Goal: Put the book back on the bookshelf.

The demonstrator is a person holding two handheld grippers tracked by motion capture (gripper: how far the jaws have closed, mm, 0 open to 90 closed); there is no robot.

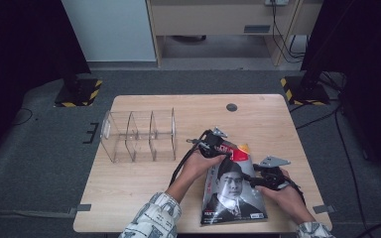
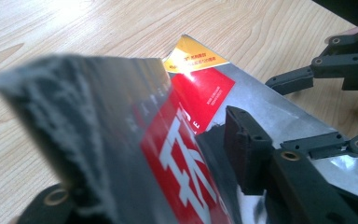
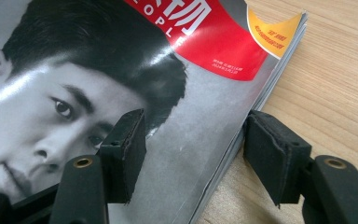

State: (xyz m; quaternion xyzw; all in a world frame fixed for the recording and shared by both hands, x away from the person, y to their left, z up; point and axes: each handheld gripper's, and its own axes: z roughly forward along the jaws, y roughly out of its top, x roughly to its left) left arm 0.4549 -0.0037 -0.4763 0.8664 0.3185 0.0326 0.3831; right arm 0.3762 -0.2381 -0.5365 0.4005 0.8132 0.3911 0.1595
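Two claws on one magazine [image 1: 234,191] — left claw [image 1: 220,147] clamps its raised top edge, right claw [image 3: 193,154] straddles the side edge, not yet pinching. Clear organizer [image 1: 139,135] stands unfilled on the counter [image 1: 129,188], so filing is left.

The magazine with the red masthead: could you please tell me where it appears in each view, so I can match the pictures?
High view: magazine lies at the table's near right, between both hands.
Left gripper view: its lifted edge rises from bottom left to centre, between the jaws.
Right gripper view: its cover spans the left and centre, its page edge running between the jaws.
Shared landmark: the orange corner flash.
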